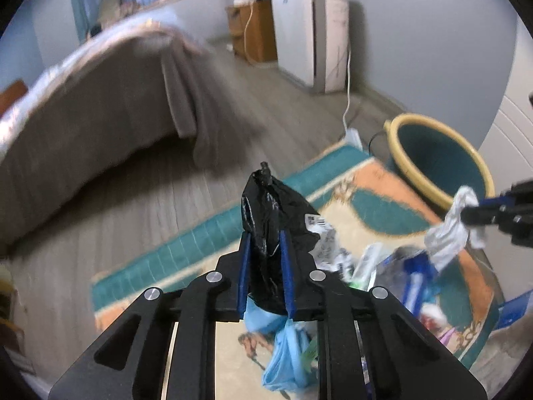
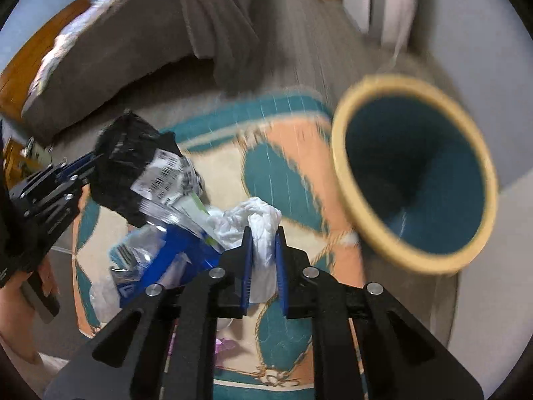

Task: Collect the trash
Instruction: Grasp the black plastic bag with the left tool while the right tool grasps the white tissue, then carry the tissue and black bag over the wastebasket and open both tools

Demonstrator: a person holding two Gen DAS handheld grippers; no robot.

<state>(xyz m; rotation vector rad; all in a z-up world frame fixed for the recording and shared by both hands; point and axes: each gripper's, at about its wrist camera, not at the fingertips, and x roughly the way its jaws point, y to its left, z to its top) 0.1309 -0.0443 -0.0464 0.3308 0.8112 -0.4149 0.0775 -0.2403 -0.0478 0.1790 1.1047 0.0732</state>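
Note:
My left gripper (image 1: 265,237) is shut on a crumpled black plastic bag (image 1: 266,213) held above the rug; from the right wrist view the same gripper (image 2: 91,163) and black bag (image 2: 126,153) appear at the left. My right gripper (image 2: 263,233) is shut on a crumpled white plastic bag (image 2: 263,223), seen far right in the left wrist view as the gripper (image 1: 466,213) with the white bag (image 1: 449,230). A teal bin with a yellow rim (image 2: 416,173) stands to the right, its mouth empty (image 1: 436,160). Loose wrappers with blue packaging (image 2: 173,250) and a light blue bag (image 1: 286,350) lie below.
A patterned teal and orange rug (image 1: 173,250) covers part of the wood floor. A bed with a grey cover (image 1: 100,106) stands at the left. A white appliance (image 1: 309,33) and a wooden cabinet (image 1: 253,30) are against the far wall, with a white cable (image 1: 348,100) trailing down.

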